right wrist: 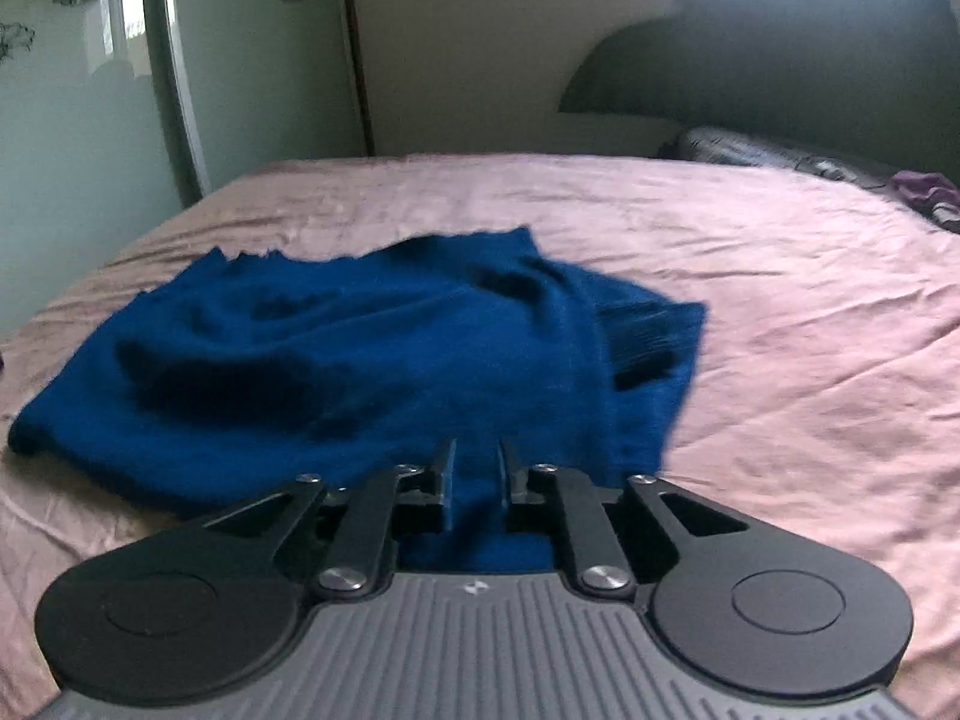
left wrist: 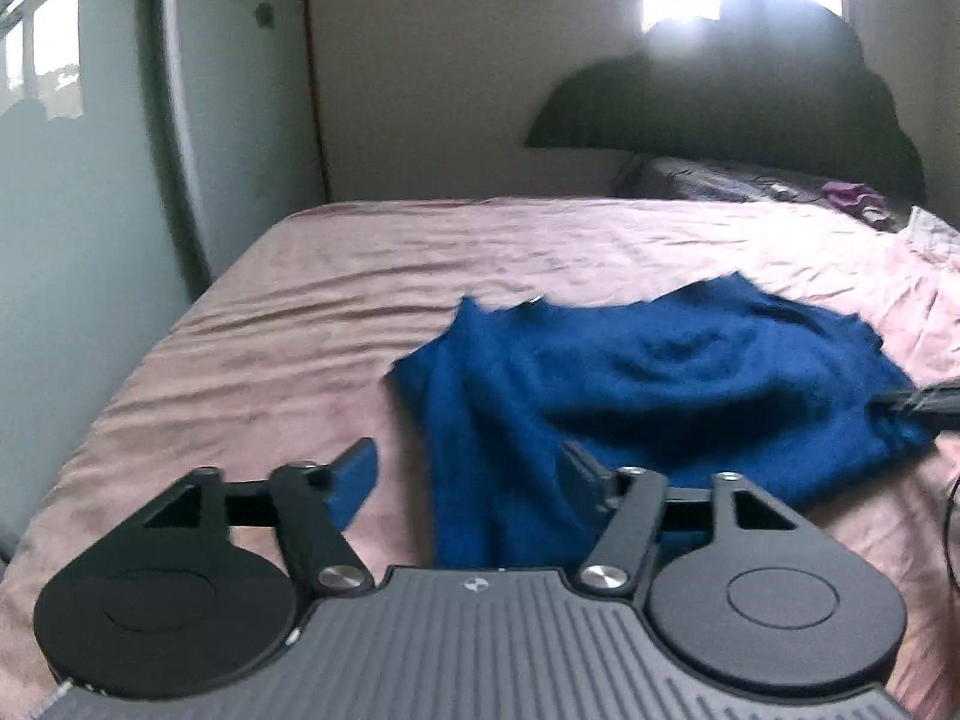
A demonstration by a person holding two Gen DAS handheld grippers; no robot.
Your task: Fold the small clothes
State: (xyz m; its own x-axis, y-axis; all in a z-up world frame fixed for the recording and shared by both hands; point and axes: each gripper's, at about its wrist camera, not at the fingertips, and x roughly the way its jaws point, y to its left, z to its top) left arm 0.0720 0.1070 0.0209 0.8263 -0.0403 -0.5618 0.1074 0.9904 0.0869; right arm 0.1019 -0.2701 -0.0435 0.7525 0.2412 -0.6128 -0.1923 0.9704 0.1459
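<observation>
Spread wide, my left gripper [left wrist: 471,474] holds nothing; my right gripper [right wrist: 477,483], slightly parted, straddles the blue garment [right wrist: 372,348] on pink bedsheet [right wrist: 780,276]; only the right view shows its ribbed cuff [right wrist: 645,336].

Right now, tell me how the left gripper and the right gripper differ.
The left gripper stands wide open; the right gripper shows only a narrow gap. The left gripper is over the blue garment's left edge, one finger over bare pink sheet; the right gripper has blue cloth behind the whole gap. Neither visibly clamps the cloth.
</observation>
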